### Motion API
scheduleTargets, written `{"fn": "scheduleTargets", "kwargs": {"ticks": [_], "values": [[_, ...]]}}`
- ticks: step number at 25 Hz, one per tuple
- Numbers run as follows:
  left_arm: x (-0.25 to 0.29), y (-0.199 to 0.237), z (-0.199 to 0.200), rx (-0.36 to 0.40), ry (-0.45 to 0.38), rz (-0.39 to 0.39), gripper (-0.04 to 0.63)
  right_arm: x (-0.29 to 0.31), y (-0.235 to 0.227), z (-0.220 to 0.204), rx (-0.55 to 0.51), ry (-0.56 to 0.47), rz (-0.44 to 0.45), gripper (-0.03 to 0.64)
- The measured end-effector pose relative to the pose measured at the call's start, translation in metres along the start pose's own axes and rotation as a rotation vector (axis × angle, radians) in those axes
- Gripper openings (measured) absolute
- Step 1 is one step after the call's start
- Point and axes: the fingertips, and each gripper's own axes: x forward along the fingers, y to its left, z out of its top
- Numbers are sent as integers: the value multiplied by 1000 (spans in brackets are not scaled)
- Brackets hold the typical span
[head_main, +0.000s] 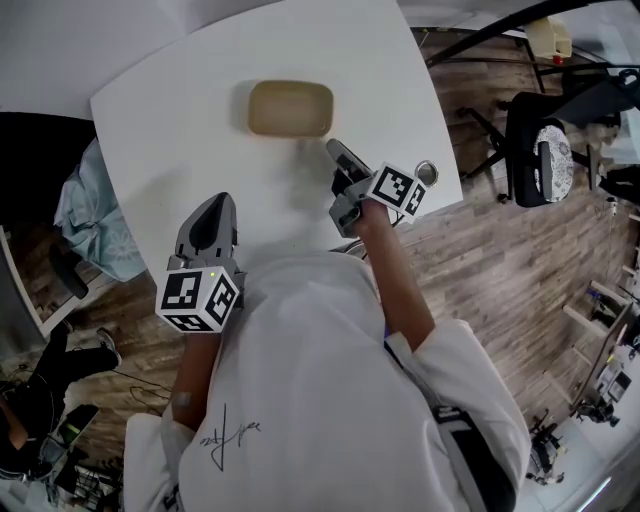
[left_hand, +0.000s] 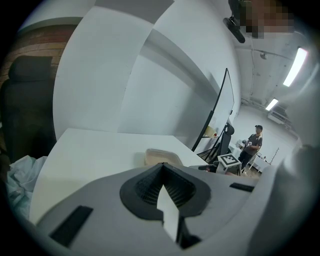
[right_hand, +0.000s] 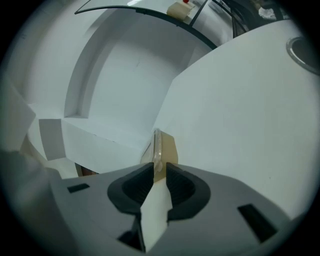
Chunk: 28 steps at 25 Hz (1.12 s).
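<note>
Head view: shows a tan lidded container (head_main: 290, 108) flat on the white table (head_main: 180, 140). Right gripper (head_main: 337, 152) just off the container's near right corner, tips aimed at it. Left gripper (head_main: 215, 208) well short of the container, down on its left side. Small metal ring (head_main: 427, 172) right of the container, by the table edge. Black chair (head_main: 545, 160) far right of the container, on the wood floor.

Left gripper view: jaws closed tip to tip, nothing pinched. Container (left_hand: 162, 156) straight ahead, clearly apart from the tips (person (left_hand: 252, 145) standing far behind the container).

Right gripper view: jaws a narrow slit apart, clamped on nothing. Container (right_hand: 162, 147) edge-on dead ahead, rim right at the mouth of the slit; touching or not, cannot tell. Ring (right_hand: 305, 50) well off to the container's right.
</note>
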Motion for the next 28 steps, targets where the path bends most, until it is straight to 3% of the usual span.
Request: {"fn": "scheduleTargets", "kwargs": {"ticks": [21,28], "values": [[1,-1,-5,-30,15,0,3,10,-9,-2,193,-14,118,83],[0,2,-6,-37,12,0,3,13,-7,-2,219,-26,164,37]]}}
